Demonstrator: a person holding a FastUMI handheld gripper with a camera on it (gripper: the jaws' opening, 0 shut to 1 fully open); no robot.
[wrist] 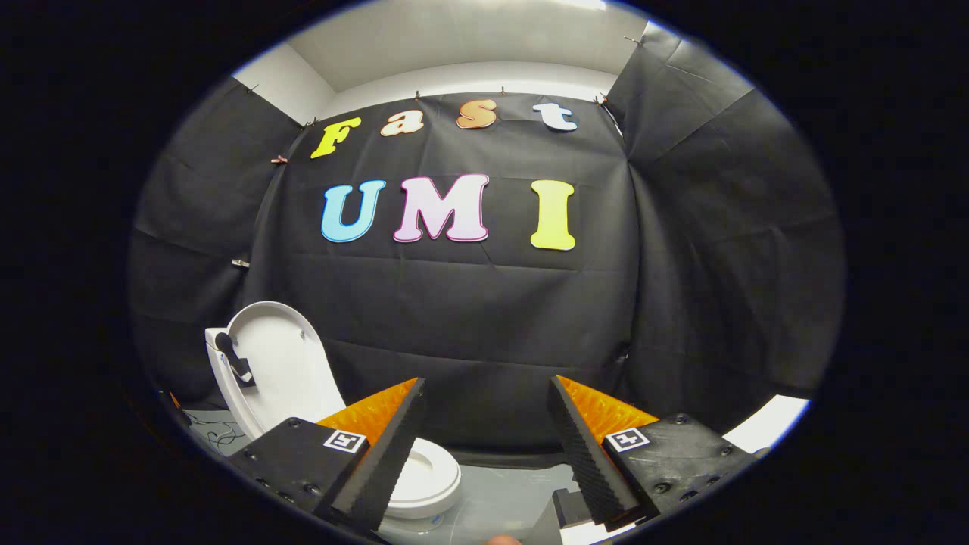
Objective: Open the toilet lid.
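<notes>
Gripper view: I find the hand-held gripper (484,446) spread, empty; toilet lid (280,363) upright, beyond its left finger.

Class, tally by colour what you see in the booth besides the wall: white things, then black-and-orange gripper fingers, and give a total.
White: 2, the raised toilet lid and the toilet seat.
Black-and-orange: 2 gripper fingers, spread apart, holding nothing.
Total: 4
</notes>
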